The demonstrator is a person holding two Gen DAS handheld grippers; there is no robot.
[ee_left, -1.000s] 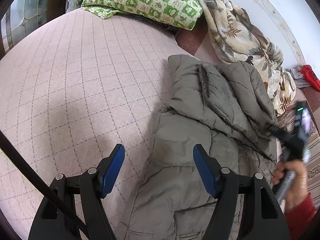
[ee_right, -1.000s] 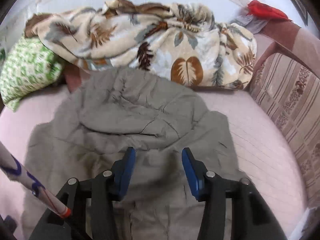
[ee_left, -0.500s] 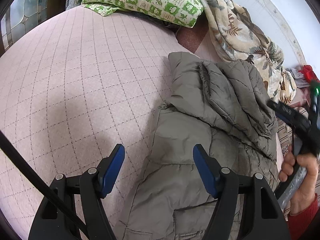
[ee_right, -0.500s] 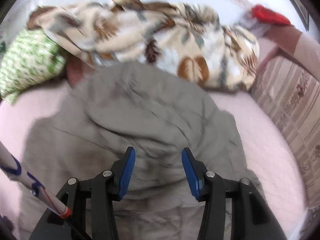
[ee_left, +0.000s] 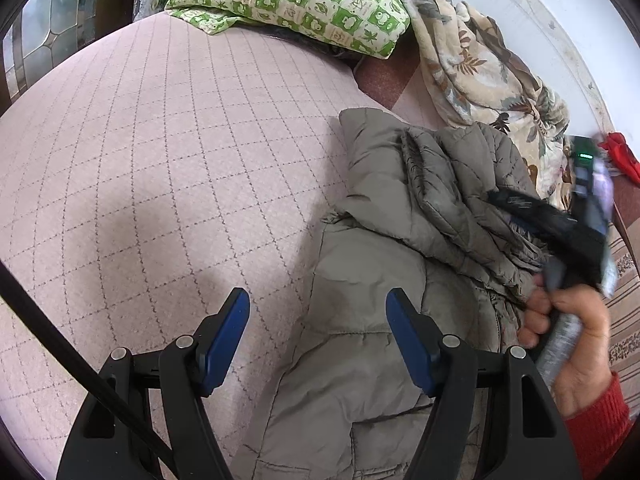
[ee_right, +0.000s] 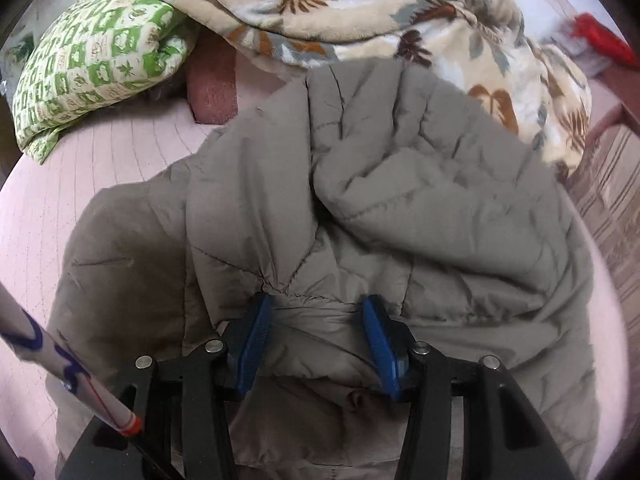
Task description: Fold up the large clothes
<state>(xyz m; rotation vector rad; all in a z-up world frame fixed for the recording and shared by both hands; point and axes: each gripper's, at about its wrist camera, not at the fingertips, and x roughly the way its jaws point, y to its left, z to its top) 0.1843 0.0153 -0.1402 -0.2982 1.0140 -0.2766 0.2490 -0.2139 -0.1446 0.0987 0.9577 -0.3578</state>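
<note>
A grey-olive quilted jacket (ee_left: 404, 264) lies on the pink quilted bed, its upper part bunched in folds. It fills the right wrist view (ee_right: 400, 208). My left gripper (ee_left: 318, 320) is open and empty, low over the jacket's left edge where it meets the bed. My right gripper (ee_right: 314, 312) is open, pushed down into the jacket, with a ridge of fabric lying between its blue pads (ee_right: 256, 340). In the left wrist view the right gripper (ee_left: 516, 204) shows blurred over the bunched jacket, held by a hand in a red sleeve.
The pink bed cover (ee_left: 160, 152) spreads left of the jacket. A green patterned pillow (ee_left: 292, 0) and a floral blanket (ee_right: 380, 20) lie behind it. A striped sofa (ee_right: 608, 192) is at the right. A red item (ee_right: 604, 38) lies far right.
My right gripper has dropped forward onto the jacket and fabric now sits between its pads. My left gripper has stayed nearly still, open.
</note>
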